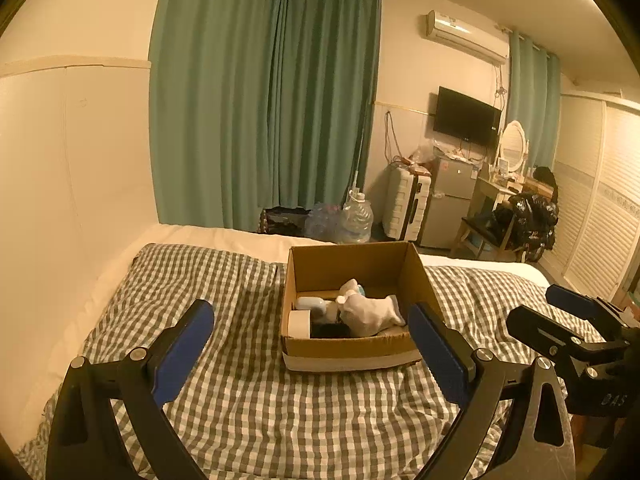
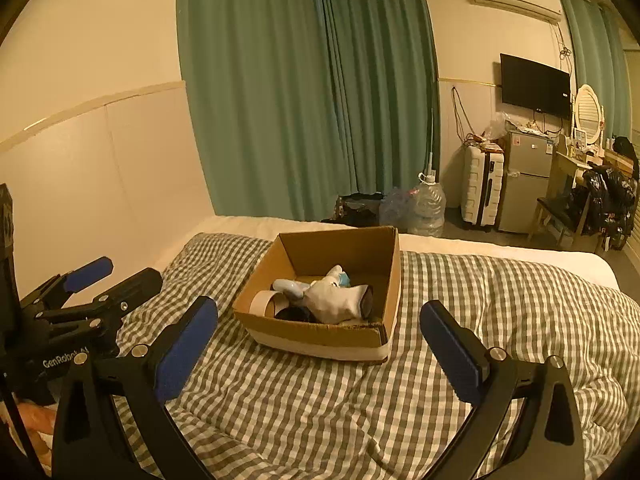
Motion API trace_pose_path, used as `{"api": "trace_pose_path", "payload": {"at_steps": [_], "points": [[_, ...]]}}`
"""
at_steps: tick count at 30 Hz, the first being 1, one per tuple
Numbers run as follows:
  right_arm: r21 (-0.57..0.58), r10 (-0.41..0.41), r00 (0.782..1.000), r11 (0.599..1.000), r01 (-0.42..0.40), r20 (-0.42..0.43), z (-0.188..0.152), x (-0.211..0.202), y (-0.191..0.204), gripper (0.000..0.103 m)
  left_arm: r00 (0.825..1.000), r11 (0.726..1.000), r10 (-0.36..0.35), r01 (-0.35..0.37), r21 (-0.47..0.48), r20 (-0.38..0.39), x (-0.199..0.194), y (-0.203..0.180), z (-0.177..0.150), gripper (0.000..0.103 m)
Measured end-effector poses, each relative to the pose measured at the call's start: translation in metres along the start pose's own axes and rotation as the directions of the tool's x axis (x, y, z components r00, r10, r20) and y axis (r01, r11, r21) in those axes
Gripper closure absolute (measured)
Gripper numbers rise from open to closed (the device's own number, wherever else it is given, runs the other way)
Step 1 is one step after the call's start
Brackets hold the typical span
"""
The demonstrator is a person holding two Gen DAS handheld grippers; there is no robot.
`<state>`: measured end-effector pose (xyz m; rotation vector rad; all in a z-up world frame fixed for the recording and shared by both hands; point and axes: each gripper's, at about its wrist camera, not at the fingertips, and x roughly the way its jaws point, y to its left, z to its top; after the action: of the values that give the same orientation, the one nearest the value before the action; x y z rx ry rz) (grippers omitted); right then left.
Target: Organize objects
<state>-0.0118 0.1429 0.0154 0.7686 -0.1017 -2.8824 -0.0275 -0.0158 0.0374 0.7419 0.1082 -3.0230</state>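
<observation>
An open cardboard box (image 1: pixel 352 350) stands on the checked bedspread (image 1: pixel 224 400). In it lie a white plush toy (image 1: pixel 370 314), a roll of white tape (image 1: pixel 299 323), a pale blue item (image 1: pixel 310 303) and something black. The box also shows in the right wrist view (image 2: pixel 320 336), with the toy (image 2: pixel 334 300) and the tape roll (image 2: pixel 264 302). My left gripper (image 1: pixel 310 322) is open and empty, just short of the box. My right gripper (image 2: pixel 318 326) is open and empty, near the box's front. Each gripper shows in the other's view: the right one (image 1: pixel 560 312) and the left one (image 2: pixel 108 276).
A wall runs along the bed's left side (image 1: pixel 80 180). Past the bed's far edge stand green curtains (image 1: pixel 264 100), a water jug (image 1: pixel 356 218), a white suitcase (image 1: pixel 406 208), a small fridge (image 1: pixel 450 204) and a chair with black bags (image 1: pixel 528 220).
</observation>
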Motion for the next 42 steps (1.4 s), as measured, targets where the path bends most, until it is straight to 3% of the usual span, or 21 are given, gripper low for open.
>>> {"api": "trace_pose_path", "payload": {"at_steps": [9, 42], "points": [[-0.004, 0.002, 1.0, 1.0, -0.002, -0.017, -0.014, 0.008, -0.004, 0.001, 1.0, 1.0, 0.006, -0.006, 0.007, -0.011, 0.01, 0.001, -0.012, 0.003], [-0.002, 0.013, 1.0, 1.0, -0.013, -0.024, -0.015, -0.002, 0.0, 0.001, 0.999, 0.999, 0.035, -0.035, 0.022, -0.018, 0.003, 0.001, -0.011, 0.002]]}}
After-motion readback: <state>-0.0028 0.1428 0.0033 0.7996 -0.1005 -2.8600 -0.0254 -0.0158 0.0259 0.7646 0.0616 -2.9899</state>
